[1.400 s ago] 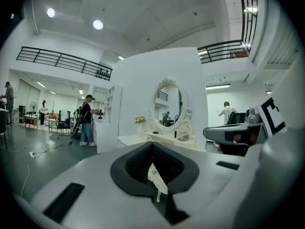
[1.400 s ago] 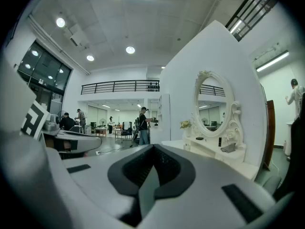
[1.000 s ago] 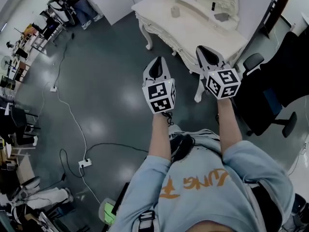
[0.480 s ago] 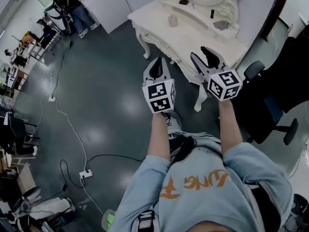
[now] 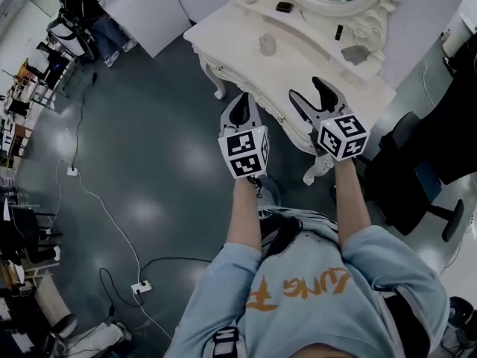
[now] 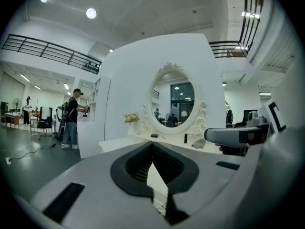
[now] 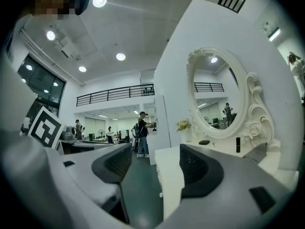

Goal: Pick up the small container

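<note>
The small container [image 5: 267,45], a pale translucent cup, stands on the white dressing table [image 5: 223,32], left of the middle of the top. Both grippers hang in the air short of the table's front edge, well away from the cup. My left gripper [image 5: 240,109] is shut with nothing in it; in the left gripper view [image 6: 153,168] its pads meet. My right gripper [image 5: 308,92] has its jaws opening wide, and the gap [image 7: 155,163] between them holds nothing. I cannot make out the cup in either gripper view.
An oval mirror [image 6: 174,104] stands at the table's back, with a flower bunch [image 6: 131,118], a black flat item [image 5: 284,7], a dark stick [image 5: 338,31] and a grey object [image 5: 356,54]. Black office chairs [image 5: 417,170] stand right. Cables [image 5: 104,200] lie on the floor. A person [image 5: 78,6] stands far left.
The right gripper's jaws went from shut to wide open. The view has shifted toward the dressing table, so both grippers now sit closer to its front edge.
</note>
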`<action>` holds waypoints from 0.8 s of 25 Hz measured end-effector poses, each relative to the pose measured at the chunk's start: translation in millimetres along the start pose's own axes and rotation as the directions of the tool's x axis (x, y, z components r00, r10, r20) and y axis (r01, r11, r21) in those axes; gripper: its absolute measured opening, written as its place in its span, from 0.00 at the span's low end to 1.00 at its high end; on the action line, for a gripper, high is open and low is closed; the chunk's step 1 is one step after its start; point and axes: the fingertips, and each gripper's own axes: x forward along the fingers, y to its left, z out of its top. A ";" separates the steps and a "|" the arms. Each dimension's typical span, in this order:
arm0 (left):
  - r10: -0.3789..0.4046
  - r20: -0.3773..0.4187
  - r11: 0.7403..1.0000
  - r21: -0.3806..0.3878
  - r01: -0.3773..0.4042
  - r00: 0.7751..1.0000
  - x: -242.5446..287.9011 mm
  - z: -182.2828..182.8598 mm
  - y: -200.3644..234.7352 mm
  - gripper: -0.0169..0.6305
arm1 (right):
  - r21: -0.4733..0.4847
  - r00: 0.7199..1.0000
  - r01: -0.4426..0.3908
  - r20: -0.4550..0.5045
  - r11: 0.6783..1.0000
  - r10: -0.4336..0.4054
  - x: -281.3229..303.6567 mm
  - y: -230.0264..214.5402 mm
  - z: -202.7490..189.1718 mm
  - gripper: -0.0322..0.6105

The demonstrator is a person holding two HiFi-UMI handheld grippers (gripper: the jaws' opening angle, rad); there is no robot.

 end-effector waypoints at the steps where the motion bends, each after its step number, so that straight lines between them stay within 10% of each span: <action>1: -0.007 -0.020 1.000 -0.004 0.007 1.000 17.3 -4.6 7.0 0.06 | 0.010 1.000 0.008 -0.015 1.000 -0.008 15.4 -6.8 -5.4 0.52; 20: -0.135 -0.308 0.988 -0.112 0.105 0.942 220.6 -114.8 103.8 0.06 | -0.004 0.918 0.210 -0.344 0.978 -0.199 224.1 -119.2 -134.0 0.52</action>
